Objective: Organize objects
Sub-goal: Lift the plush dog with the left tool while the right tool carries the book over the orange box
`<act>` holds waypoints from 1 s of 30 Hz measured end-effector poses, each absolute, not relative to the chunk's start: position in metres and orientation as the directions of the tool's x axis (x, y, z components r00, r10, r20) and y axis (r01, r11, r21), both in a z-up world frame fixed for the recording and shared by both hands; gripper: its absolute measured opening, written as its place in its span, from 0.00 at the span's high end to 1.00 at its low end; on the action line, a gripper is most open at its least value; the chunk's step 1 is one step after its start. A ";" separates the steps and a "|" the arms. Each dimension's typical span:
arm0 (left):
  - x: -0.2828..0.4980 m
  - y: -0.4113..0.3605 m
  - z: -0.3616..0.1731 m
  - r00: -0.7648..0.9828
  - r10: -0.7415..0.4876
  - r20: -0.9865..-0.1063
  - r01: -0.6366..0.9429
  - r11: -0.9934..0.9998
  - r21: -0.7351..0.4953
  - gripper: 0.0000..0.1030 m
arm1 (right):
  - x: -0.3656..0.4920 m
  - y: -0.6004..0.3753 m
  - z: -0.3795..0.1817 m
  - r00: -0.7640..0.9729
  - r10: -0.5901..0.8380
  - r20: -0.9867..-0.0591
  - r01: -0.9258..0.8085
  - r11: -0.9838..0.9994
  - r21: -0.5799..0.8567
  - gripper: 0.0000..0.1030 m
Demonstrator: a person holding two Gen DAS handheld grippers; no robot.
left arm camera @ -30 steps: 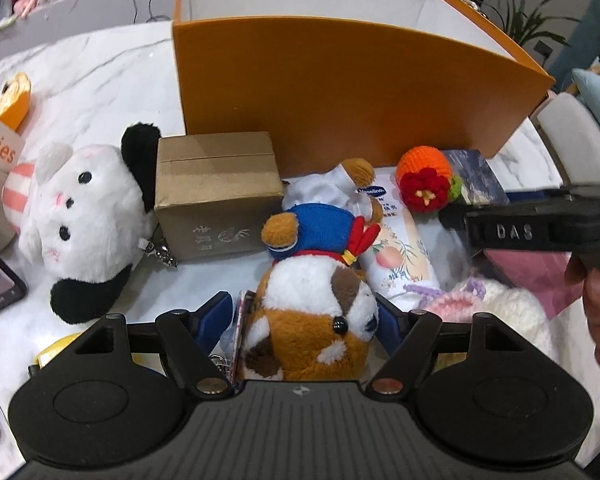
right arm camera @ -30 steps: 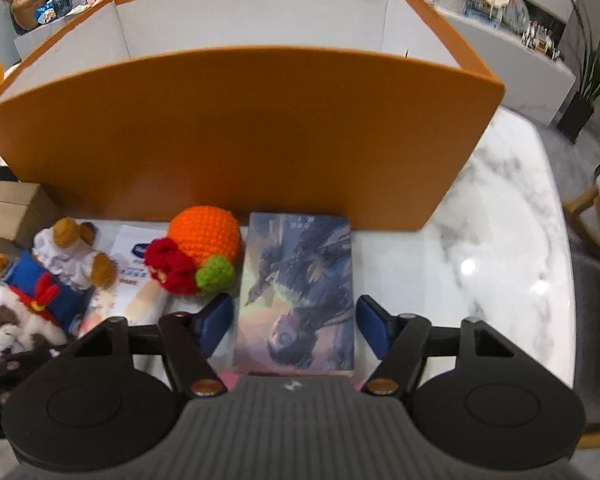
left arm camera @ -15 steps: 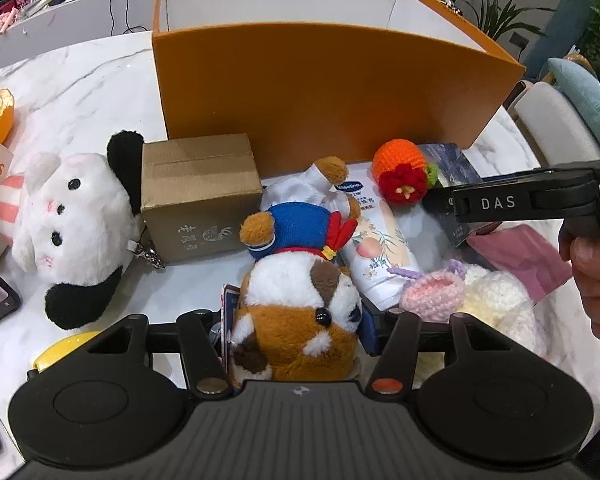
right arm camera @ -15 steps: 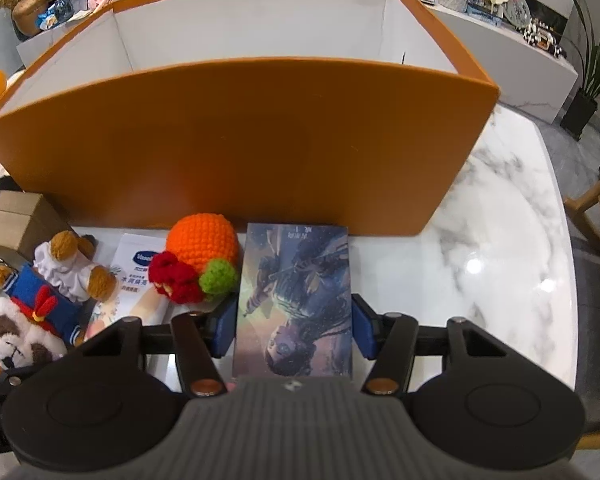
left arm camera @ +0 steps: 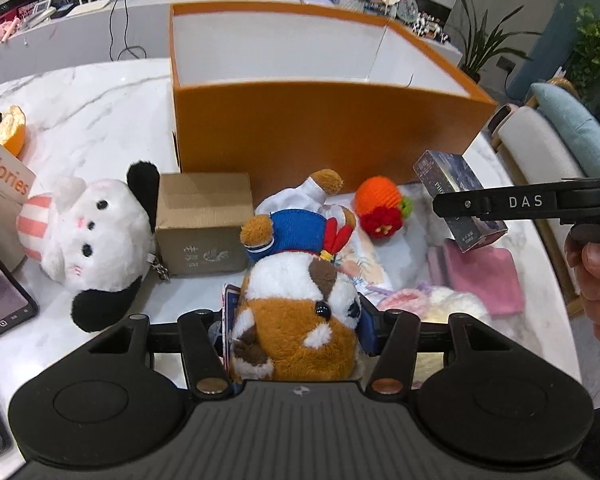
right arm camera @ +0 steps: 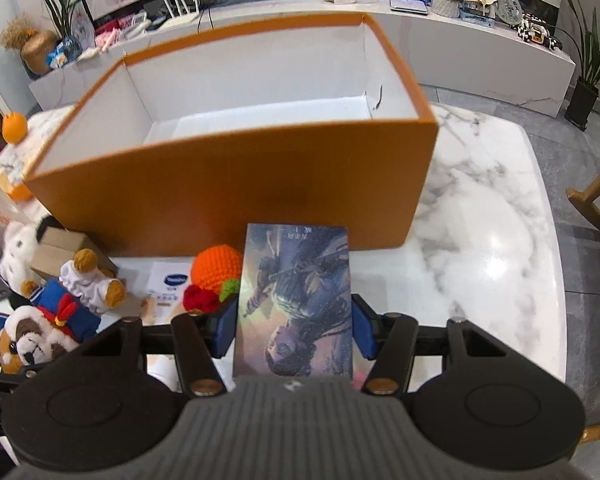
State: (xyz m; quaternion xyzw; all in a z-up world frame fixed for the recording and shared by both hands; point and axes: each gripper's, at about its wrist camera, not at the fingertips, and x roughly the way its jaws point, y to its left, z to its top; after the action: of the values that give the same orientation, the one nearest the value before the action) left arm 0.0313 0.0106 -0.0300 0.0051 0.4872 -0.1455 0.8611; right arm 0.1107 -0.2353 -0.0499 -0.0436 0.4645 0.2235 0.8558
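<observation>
The left claw (left arm camera: 296,330) grips the brown-and-white plush dog (left arm camera: 296,320), the right claw (right arm camera: 294,326) clamps the illustrated card box (right arm camera: 296,300), both just short of the open orange box (right arm camera: 236,184) on the marble bench (right arm camera: 480,240).

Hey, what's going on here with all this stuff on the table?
A person is tidying with a gripper in each hand. The left gripper is shut on a plush dog, and the right gripper is shut on a card box, which the left view shows tilted above the table. In front stands a big orange box, open and empty as far as can be seen. A white plush, a cardboard box and a knitted orange lie on the marble table.
</observation>
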 end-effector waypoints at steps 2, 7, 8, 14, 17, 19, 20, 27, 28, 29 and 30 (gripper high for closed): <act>0.028 0.013 -0.024 0.496 -0.256 -0.830 0.259 0.956 -0.140 0.38 | 0.108 -0.239 -0.041 0.474 0.360 -0.804 -0.425 0.893 0.149 0.42; 0.028 0.012 0.004 0.533 -0.278 -0.799 0.283 0.949 -0.141 0.38 | 0.102 -0.244 -0.010 0.492 0.410 -0.768 -0.444 0.877 0.184 0.42; 0.029 0.012 0.014 0.546 -0.285 -0.788 0.289 0.947 -0.141 0.38 | 0.098 -0.246 -0.001 0.499 0.425 -0.755 -0.451 0.871 0.192 0.42; 0.050 0.008 0.063 0.612 -0.321 -0.723 0.304 0.939 -0.160 0.38 | 0.089 -0.241 0.047 0.545 0.497 -0.676 -0.488 0.843 0.226 0.42; 0.067 0.003 0.074 0.636 -0.323 -0.701 0.291 0.942 -0.169 0.38 | 0.089 -0.232 0.064 0.556 0.523 -0.646 -0.505 0.830 0.238 0.42; 0.077 0.001 0.079 0.651 -0.328 -0.684 0.286 0.941 -0.179 0.38 | 0.090 -0.231 0.075 0.559 0.536 -0.632 -0.517 0.822 0.239 0.42; 0.081 0.001 0.082 0.661 -0.332 -0.673 0.286 0.941 -0.184 0.38 | 0.091 -0.229 0.080 0.562 0.540 -0.626 -0.522 0.819 0.238 0.42; 0.106 0.001 0.104 0.714 -0.336 -0.614 0.279 0.941 -0.191 0.38 | 0.115 -0.211 0.110 0.600 0.546 -0.585 -0.529 0.819 0.222 0.42; 0.111 0.001 0.107 0.724 -0.335 -0.603 0.276 0.942 -0.191 0.38 | 0.118 -0.210 0.113 0.607 0.546 -0.578 -0.528 0.820 0.220 0.42; 0.115 0.002 0.109 0.736 -0.326 -0.593 0.272 0.945 -0.183 0.38 | 0.122 -0.208 0.117 0.615 0.545 -0.569 -0.526 0.822 0.219 0.42; 0.120 0.000 0.111 0.751 -0.309 -0.583 0.265 0.950 -0.163 0.38 | 0.125 -0.205 0.121 0.624 0.544 -0.561 -0.524 0.824 0.216 0.42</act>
State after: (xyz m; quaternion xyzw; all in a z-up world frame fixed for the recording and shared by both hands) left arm 0.1196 0.0002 0.1115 -0.0350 0.3175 -0.1536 0.9351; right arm 0.1251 -0.2051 0.1211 0.0156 0.3166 0.2965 0.9009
